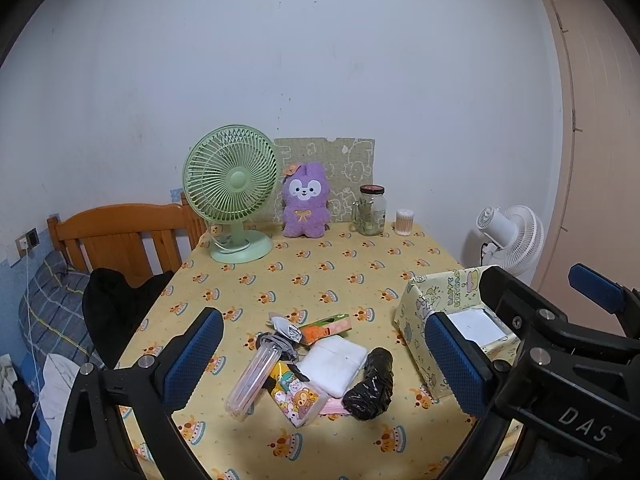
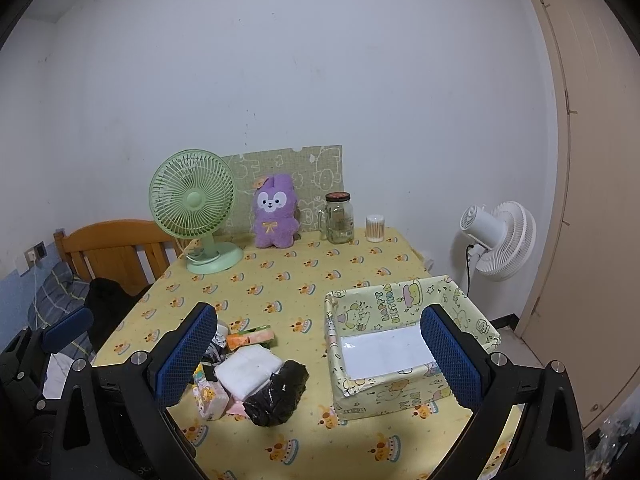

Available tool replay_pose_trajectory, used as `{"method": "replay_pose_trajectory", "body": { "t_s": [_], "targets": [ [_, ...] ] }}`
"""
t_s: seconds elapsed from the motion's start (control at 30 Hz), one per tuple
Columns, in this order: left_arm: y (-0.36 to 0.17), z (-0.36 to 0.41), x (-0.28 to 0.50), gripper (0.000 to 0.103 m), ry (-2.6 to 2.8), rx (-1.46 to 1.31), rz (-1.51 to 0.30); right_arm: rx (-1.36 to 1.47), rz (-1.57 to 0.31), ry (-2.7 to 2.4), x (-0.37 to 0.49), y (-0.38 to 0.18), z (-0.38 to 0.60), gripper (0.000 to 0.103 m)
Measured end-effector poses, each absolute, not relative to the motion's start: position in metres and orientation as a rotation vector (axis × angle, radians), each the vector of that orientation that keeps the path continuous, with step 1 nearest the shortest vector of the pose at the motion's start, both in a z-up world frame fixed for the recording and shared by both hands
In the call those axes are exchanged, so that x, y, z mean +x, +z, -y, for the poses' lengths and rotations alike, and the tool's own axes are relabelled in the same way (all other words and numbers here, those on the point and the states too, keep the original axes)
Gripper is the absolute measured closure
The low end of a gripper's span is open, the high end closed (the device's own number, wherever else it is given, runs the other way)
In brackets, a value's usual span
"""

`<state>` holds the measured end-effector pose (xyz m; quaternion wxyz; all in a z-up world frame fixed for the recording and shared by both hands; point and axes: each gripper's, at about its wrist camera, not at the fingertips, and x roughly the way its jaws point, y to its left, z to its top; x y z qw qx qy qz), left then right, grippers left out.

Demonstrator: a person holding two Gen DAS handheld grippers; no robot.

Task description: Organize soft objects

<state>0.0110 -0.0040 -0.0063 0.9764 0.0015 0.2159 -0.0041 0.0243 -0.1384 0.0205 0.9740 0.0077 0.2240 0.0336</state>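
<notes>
Both hand-held grippers, left (image 1: 324,358) and right (image 2: 316,354), hover spread apart and empty; next, grasping the white folded cloth (image 2: 248,370) for the box (image 2: 460,300) seems likely.

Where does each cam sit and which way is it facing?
Left wrist: on the left tongs, above the near table edge, facing the back wall; pile of soft items centred; right tongs intrude at right.
Right wrist: on the right tongs, same heading; papered box ahead; left tongs at the left edge.
Shared: pile, box, green fan, purple plush, jar.
</notes>
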Motion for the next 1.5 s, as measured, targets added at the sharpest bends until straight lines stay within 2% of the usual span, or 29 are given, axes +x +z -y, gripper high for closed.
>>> {"method": "replay_pose_trajectory", "body": {
  "t_s": [1.5],
  "targets": [
    [-0.0096, -0.0014, 0.0104, 0.006, 0.003, -0.002, -0.430, 0.016, -0.457, 0.070, 0.0282, 0.0194, 0.1351, 0.000]
  ]
}}
